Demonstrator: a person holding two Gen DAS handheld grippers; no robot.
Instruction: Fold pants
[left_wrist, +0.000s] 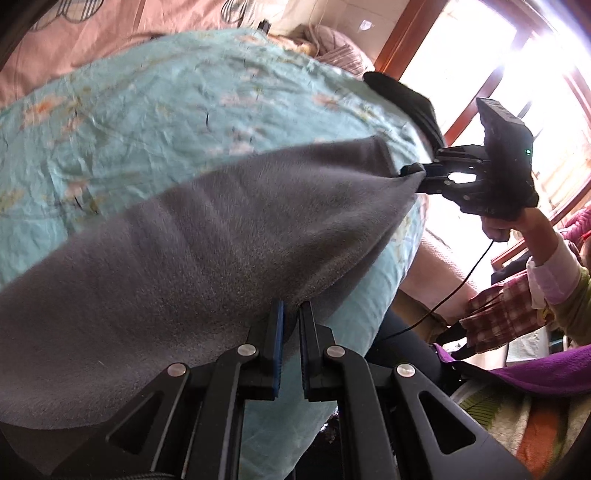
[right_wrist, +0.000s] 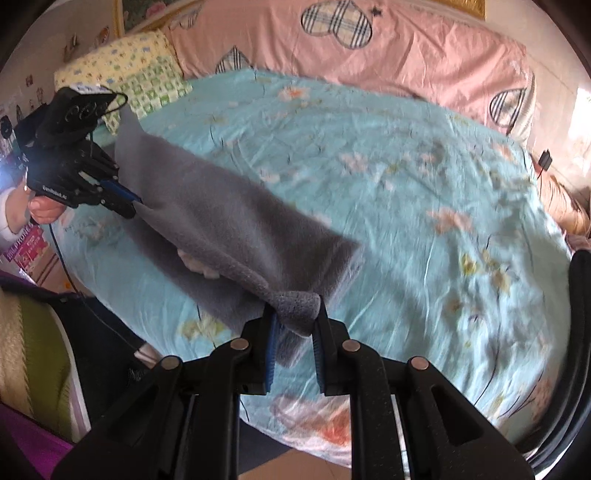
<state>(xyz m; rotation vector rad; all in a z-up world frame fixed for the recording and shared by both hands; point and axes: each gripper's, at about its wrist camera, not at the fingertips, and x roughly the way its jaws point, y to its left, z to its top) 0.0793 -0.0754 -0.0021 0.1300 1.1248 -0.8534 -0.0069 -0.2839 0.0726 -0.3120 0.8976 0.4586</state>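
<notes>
The grey fleece pants (left_wrist: 207, 229) (right_wrist: 229, 214) hang stretched between my two grippers above the light blue flowered bedsheet (left_wrist: 147, 103) (right_wrist: 406, 192). My left gripper (left_wrist: 290, 314) is shut on one edge of the pants; it also shows in the right wrist view (right_wrist: 135, 205) at the left. My right gripper (right_wrist: 293, 310) is shut on a bunched corner of the pants; it shows in the left wrist view (left_wrist: 413, 171) at the right. The cloth sags toward the sheet between them.
A pink quilt with plaid hearts (right_wrist: 369, 48) lies along the far side of the bed. A yellow-green patterned pillow (right_wrist: 140, 74) sits at the far left corner. A bright window with a wooden frame (left_wrist: 498, 74) is to the right. A purple cloth (left_wrist: 535, 373) lies near the bed.
</notes>
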